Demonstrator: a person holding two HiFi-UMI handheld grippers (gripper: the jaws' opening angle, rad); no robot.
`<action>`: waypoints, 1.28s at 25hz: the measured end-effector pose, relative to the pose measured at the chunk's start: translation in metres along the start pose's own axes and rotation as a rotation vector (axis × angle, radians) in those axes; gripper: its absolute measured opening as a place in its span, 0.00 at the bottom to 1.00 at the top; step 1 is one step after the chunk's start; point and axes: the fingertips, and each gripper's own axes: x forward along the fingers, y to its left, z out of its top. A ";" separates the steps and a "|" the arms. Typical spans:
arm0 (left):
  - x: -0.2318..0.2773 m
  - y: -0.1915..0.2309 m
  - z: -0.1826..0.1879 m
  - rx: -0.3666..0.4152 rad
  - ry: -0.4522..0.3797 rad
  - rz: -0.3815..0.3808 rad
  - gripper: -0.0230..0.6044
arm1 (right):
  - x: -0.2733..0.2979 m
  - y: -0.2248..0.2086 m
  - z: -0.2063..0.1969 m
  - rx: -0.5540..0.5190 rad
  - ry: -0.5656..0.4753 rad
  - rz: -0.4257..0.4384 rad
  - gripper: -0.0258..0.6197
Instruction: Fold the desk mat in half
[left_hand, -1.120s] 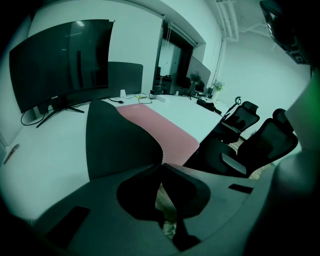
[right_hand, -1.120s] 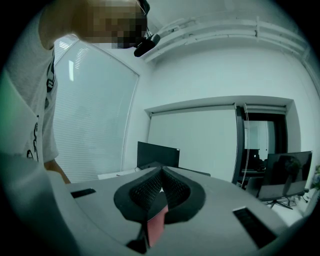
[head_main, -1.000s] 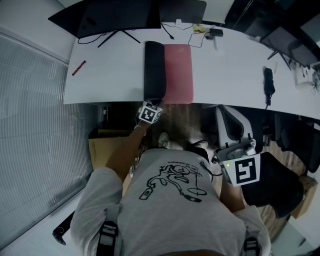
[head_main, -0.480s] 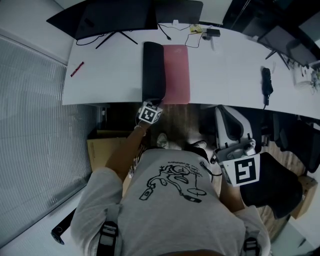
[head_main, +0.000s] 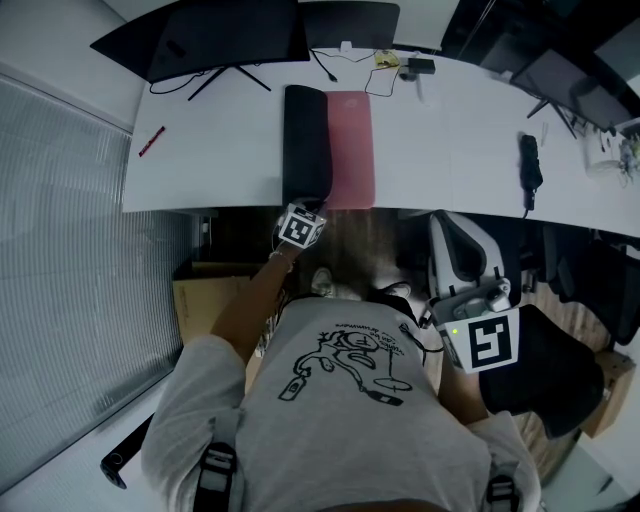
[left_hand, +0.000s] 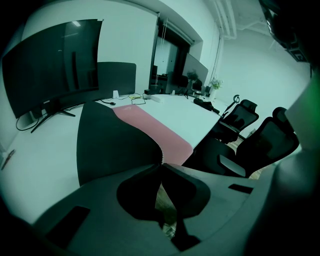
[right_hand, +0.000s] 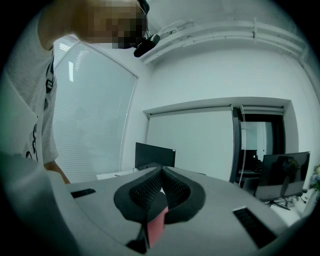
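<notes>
On the white desk (head_main: 210, 160), the left gripper (head_main: 310, 207) is seen clamped on the near edge of the desk mat (head_main: 350, 150). The mat's black flap is folded over, and the pink strip is shown narrower than a second ago. The right gripper (right_hand: 161, 172) is held by the torso, jaws pressed together.

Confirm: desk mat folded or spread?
Partly folded: the desk mat has its black left side curled over, the pink half lies flat; the left tool pinches its near edge.

Head view: the marker cube (head_main: 300, 228) on the left claw (head_main: 307, 206) hides its tips and the mat (head_main: 350, 150) corner beneath. Small items (head_main: 400, 65) far beyond it on the counter (head_main: 210, 150) are unidentifiable.
</notes>
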 end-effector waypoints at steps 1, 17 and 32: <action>0.001 -0.001 0.001 0.000 0.000 0.000 0.08 | -0.001 -0.001 0.000 0.000 0.000 0.000 0.05; 0.016 -0.017 0.015 0.022 -0.016 0.000 0.09 | -0.012 -0.013 0.000 -0.006 0.002 0.000 0.05; 0.029 -0.037 0.026 0.029 -0.003 -0.018 0.08 | -0.022 -0.029 -0.002 -0.006 0.007 0.003 0.05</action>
